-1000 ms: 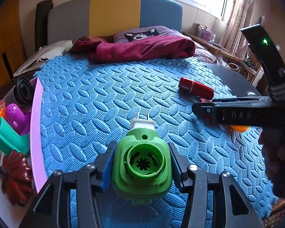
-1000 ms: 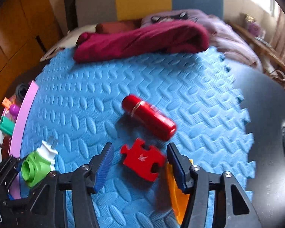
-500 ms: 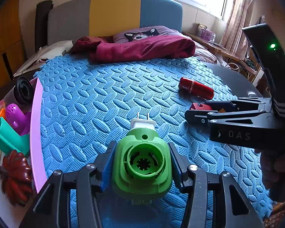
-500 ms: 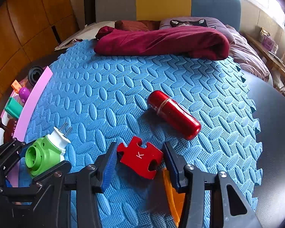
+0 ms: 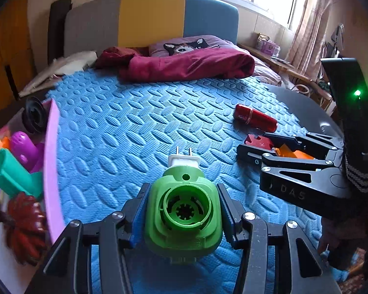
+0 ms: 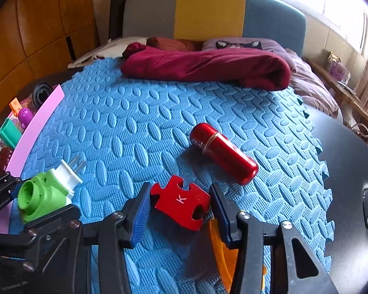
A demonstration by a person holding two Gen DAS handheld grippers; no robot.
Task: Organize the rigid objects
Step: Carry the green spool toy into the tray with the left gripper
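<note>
Left hand-held gripper point(image 5: 182, 216) is clamped on the green plug-in unit point(image 5: 182, 214), held above the blue foam mat point(image 5: 125, 132). Right hand-held gripper point(image 6: 179, 207) grips the red puzzle piece point(image 6: 181, 201) by its edges, just beside the red cylinder point(image 6: 223, 153). Judgement: carry both level to the pink-edged bin point(image 5: 50, 161) at left, releasing only once over its opening.

Glossy red metal cylinder point(image 6: 223, 153) lies on an embossed blue foam mat point(image 6: 135, 122). The green plug-in device point(image 5: 182, 216) looks like smooth matt plastic.
</note>
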